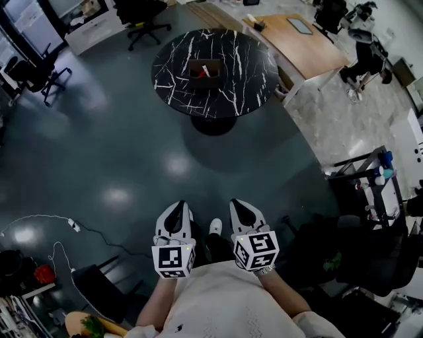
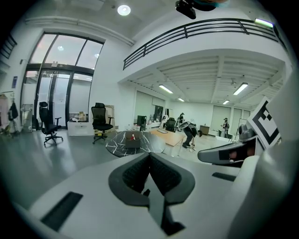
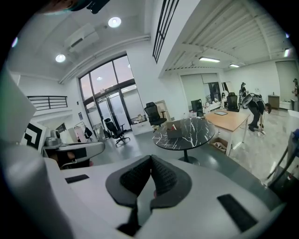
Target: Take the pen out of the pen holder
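A brown pen holder (image 1: 203,69) with a white and red pen in it stands on a round black marble table (image 1: 244,79) far ahead across the floor. The holder (image 2: 132,137) is small in the left gripper view, and the holder (image 3: 174,127) also shows in the right gripper view. My left gripper (image 1: 178,207) and right gripper (image 1: 242,204) are held close to the body, side by side, well short of the table. The left gripper (image 2: 149,156) is shut with nothing in it. The right gripper (image 3: 151,158) is likewise shut and holds nothing.
Black office chairs (image 1: 142,20) stand behind and left of the table. A wooden desk (image 1: 301,39) lies to its right, with a person (image 1: 363,63) bent over beyond it. A white cable (image 1: 59,224) trails on the floor at left. A dark cart (image 1: 370,191) stands at right.
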Action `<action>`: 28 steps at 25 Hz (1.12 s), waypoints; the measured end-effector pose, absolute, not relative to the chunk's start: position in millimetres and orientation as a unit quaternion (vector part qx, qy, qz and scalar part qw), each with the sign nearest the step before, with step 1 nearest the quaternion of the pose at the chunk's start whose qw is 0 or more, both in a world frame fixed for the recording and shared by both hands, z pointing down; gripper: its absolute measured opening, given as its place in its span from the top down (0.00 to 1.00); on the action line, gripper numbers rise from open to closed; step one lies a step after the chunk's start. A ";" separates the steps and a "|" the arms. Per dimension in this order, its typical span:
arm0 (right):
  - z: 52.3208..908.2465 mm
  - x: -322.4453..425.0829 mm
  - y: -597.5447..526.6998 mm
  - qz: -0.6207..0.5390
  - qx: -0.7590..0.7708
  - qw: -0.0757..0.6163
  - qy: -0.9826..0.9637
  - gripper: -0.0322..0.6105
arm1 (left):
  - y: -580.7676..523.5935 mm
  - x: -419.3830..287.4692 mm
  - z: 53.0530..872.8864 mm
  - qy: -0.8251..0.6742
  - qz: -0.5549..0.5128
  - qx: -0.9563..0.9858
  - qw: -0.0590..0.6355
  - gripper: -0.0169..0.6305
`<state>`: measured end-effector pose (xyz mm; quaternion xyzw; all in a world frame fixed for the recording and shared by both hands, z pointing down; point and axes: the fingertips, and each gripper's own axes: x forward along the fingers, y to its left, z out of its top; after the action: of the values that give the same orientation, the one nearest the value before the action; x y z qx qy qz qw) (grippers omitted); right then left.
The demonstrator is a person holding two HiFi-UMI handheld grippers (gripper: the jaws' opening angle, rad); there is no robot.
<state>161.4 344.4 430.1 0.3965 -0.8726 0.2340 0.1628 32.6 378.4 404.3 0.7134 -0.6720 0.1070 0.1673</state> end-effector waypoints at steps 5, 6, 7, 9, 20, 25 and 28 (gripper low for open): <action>436.6 163.3 315.8 0.241 0.417 0.162 -0.861 0.92 | 341.4 30.1 409.3 -0.656 0.111 0.728 0.165 0.95; 438.7 164.1 308.3 0.243 0.424 0.162 -0.857 0.92 | 331.9 30.0 411.8 -0.651 0.113 0.732 0.165 0.95; 440.9 164.5 300.5 0.245 0.431 0.162 -0.853 0.92 | 322.3 30.1 414.0 -0.645 0.115 0.737 0.166 0.95; 443.5 163.8 284.6 0.251 0.442 0.164 -0.845 0.92 | 301.8 30.4 416.0 -0.631 0.119 0.748 0.167 0.95; 431.4 116.6 160.5 0.245 0.485 0.162 -0.824 0.92 | 152.9 -14.2 407.4 -0.583 0.123 0.789 0.148 0.95; 424.4 91.0 114.9 0.242 0.505 0.153 -0.814 0.92 | 108.8 -40.8 403.4 -0.572 0.119 0.799 0.144 0.95; 424.3 72.1 94.9 0.242 0.511 0.148 -0.812 0.92 | 93.3 -60.0 405.9 -0.569 0.120 0.800 0.147 0.95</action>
<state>72.1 94.9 424.3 0.5109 -0.8116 0.2415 0.1484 -60.0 93.3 405.9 0.8005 -0.5685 0.1196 0.1474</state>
